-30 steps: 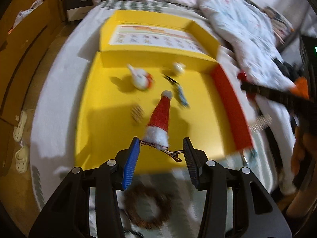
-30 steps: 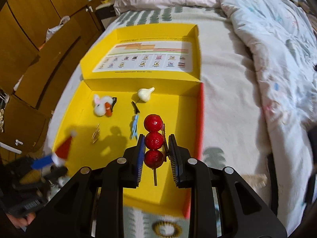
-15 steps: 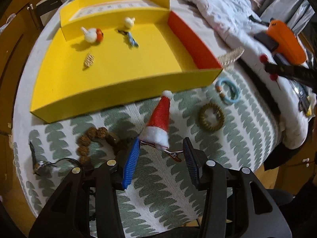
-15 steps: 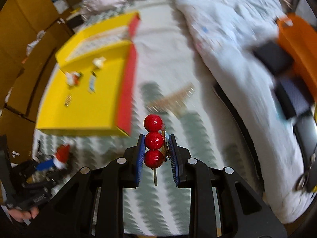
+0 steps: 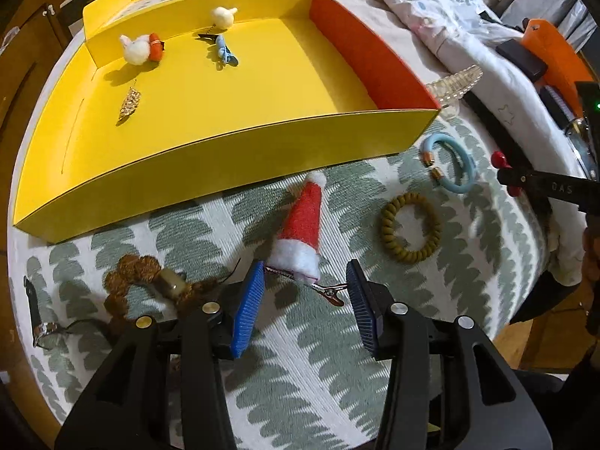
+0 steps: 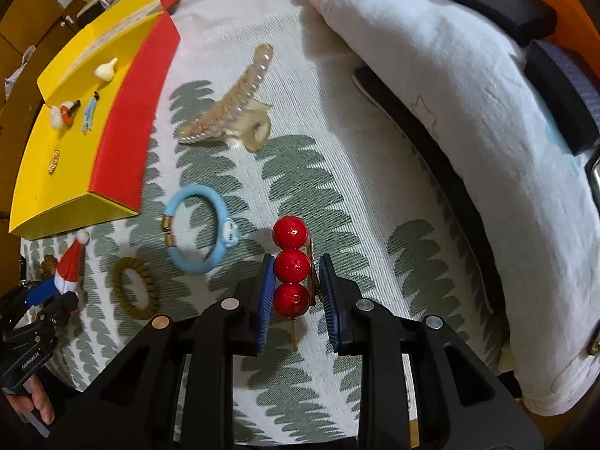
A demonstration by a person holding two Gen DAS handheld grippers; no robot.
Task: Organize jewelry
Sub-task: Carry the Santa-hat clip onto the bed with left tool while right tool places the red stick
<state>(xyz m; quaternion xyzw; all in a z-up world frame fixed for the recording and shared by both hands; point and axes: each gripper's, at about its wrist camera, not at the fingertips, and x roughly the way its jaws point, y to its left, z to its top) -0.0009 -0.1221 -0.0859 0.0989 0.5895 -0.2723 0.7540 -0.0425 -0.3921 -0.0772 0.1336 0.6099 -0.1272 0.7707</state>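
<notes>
My left gripper (image 5: 305, 275) is shut on a red and white Santa hat hair clip (image 5: 302, 225), its metal clip spanning the blue pads. It hangs low over the leaf-print bedspread, just in front of the yellow box (image 5: 225, 157). My right gripper (image 6: 297, 262) is shut on a clip of three red balls on a stick (image 6: 291, 262), above the bedspread to the right of the box's red wall (image 6: 123, 131). Inside the box lie a white and orange pompom clip (image 5: 140, 47), a blue clip (image 5: 225, 52), a white bauble (image 5: 223, 15) and a gold earring (image 5: 129, 103).
Loose on the bedspread are a blue ring bracelet (image 6: 195, 240), an olive coil hair tie (image 6: 135, 292), a pearl claw clip (image 6: 232, 108) and a brown bead bracelet (image 5: 138, 281). A white quilt (image 6: 450, 112) is heaped at the right, with an orange case (image 5: 555, 48) beyond it.
Both grippers have drawn back from above the yellow box and come down over the bedspread, the left in front of the box, the right to its right. Each keeps its clip.
</notes>
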